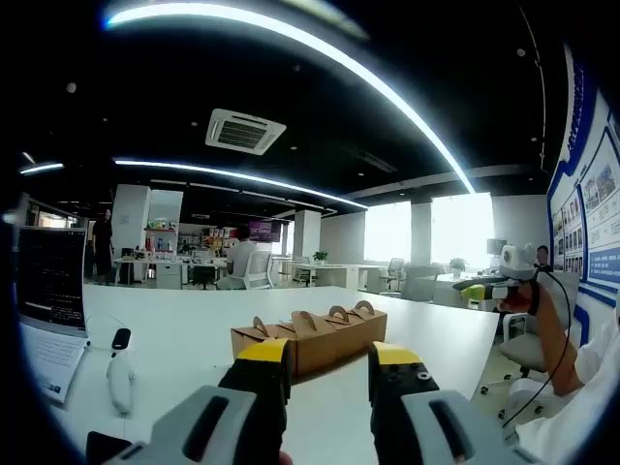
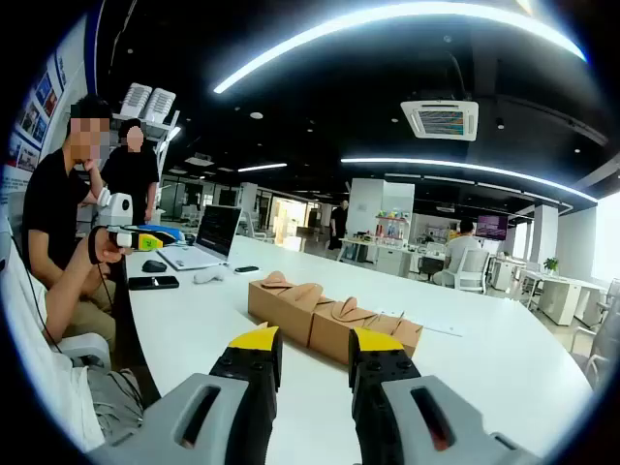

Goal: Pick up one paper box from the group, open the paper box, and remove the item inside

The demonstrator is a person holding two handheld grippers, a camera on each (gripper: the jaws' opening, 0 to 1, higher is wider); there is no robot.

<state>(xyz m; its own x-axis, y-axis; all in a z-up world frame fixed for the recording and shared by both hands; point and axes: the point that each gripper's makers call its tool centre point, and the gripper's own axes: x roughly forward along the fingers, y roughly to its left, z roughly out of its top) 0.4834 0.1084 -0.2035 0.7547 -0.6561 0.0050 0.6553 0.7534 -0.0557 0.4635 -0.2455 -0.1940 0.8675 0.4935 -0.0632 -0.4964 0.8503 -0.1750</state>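
Observation:
A row of several brown kraft paper boxes [image 1: 310, 339] with curved handle tabs stands closed on the white table [image 1: 194, 329]. In the left gripper view my left gripper [image 1: 327, 366] is open, its yellow-tipped jaws just short of the row with nothing between them. The right gripper [image 1: 487, 286] hangs in a hand off the table's right edge. In the right gripper view the boxes [image 2: 329, 320] run away to the right, and my right gripper [image 2: 315, 360] is open and empty in front of them. The left gripper [image 2: 126, 235] is held up at the left.
An open laptop [image 1: 48, 281] sits at the table's left end beside a white object [image 1: 118, 383]. In the right gripper view a laptop [image 2: 208, 237], a mouse [image 2: 153, 265] and a phone [image 2: 153, 283] lie beyond the boxes. Two people [image 2: 131, 174] are near that end.

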